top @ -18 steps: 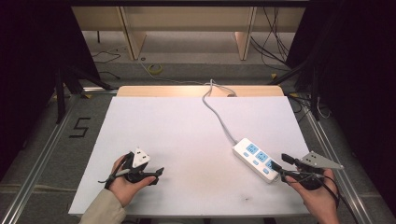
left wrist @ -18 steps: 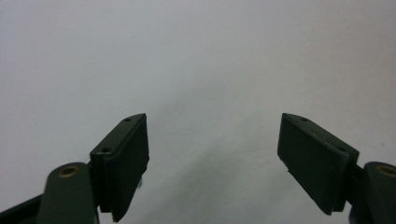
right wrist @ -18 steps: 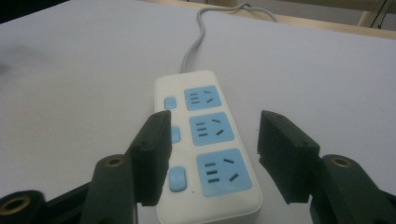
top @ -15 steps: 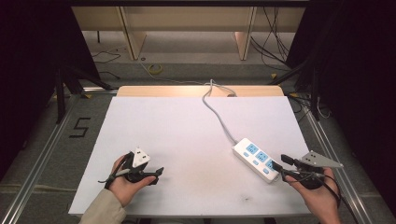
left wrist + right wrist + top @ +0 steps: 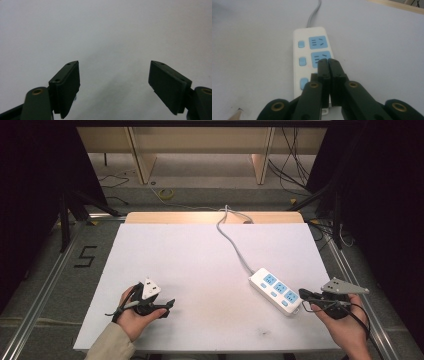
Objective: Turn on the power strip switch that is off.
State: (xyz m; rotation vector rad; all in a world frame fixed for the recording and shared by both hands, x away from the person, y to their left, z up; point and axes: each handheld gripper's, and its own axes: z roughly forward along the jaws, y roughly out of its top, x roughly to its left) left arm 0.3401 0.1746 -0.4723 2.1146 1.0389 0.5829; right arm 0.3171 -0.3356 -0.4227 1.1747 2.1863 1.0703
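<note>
1. The white power strip (image 5: 276,291) lies flat on the white table (image 5: 200,265), at about four o'clock from the table's middle in the high view, set aslant with its far end toward ten o'clock.
2. Its grey cord (image 5: 232,242) leaves that far end and runs toward twelve o'clock, over the table's far edge.
3. The strip carries three blue sockets in a row, each with a small blue switch (image 5: 300,44) beside it, as the right gripper view shows.
4. The right tongs (image 5: 306,296) are held in the person's right hand (image 5: 345,322) at the table's five o'clock corner, pointing toward nine o'clock at the near end of the strip.
5. In the right gripper view these tongs (image 5: 328,65) are pressed together with nothing between them, and their tips hang over the strip's near sockets; whether they touch it I cannot tell.
6. The left tongs (image 5: 162,306) sit in the person's left hand (image 5: 134,312) near the table's seven o'clock edge, well apart from the strip, pointing toward three o'clock.
7. In the left gripper view these tongs (image 5: 113,87) are spread wide over bare white table, gripping nothing.
8. A beige sleeve (image 5: 107,345) covers the left forearm at the bottom edge of the high view.
</note>
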